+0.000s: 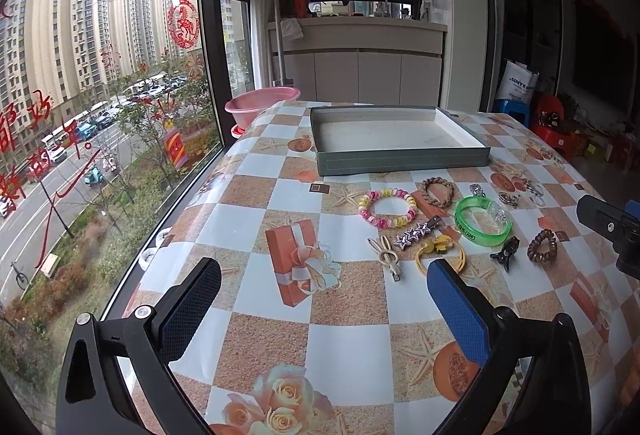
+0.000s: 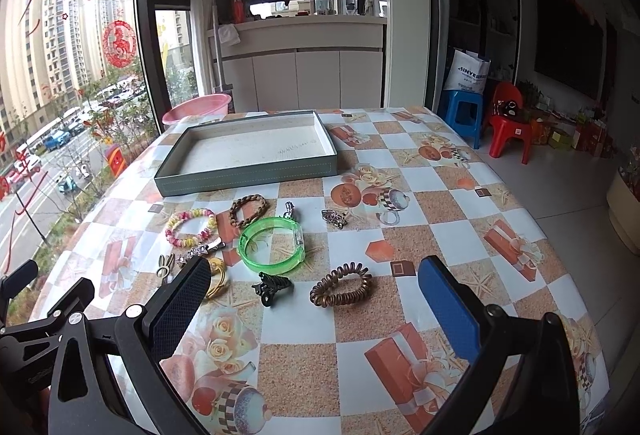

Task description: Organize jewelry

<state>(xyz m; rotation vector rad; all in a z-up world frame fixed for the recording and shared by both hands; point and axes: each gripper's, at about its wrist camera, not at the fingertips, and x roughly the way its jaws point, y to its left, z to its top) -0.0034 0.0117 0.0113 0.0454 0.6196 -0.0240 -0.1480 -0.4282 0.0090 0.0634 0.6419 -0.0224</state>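
A shallow grey box tray (image 1: 404,160) (image 2: 248,173) lies empty at the far side of the table. In front of it lie several pieces: a pink-yellow bead bracelet (image 1: 387,208) (image 2: 191,228), a braided brown band (image 1: 437,192) (image 2: 248,210), a green bangle (image 1: 482,221) (image 2: 272,249), a star clip (image 1: 416,230), a yellow hair tie (image 1: 440,253), a black claw clip (image 1: 506,253) (image 2: 272,287) and a brown coil tie (image 1: 542,246) (image 2: 341,285). My left gripper (image 1: 324,299) is open and empty, near the jewelry. My right gripper (image 2: 316,299) is open and empty, just before the coil tie.
The table carries a checkered oilcloth (image 1: 280,315). A large window (image 1: 100,95) runs along its left edge. A pink basin (image 1: 262,105) sits beyond the far left corner. A blue stool (image 2: 464,115) and a red chair (image 2: 512,127) stand to the right.
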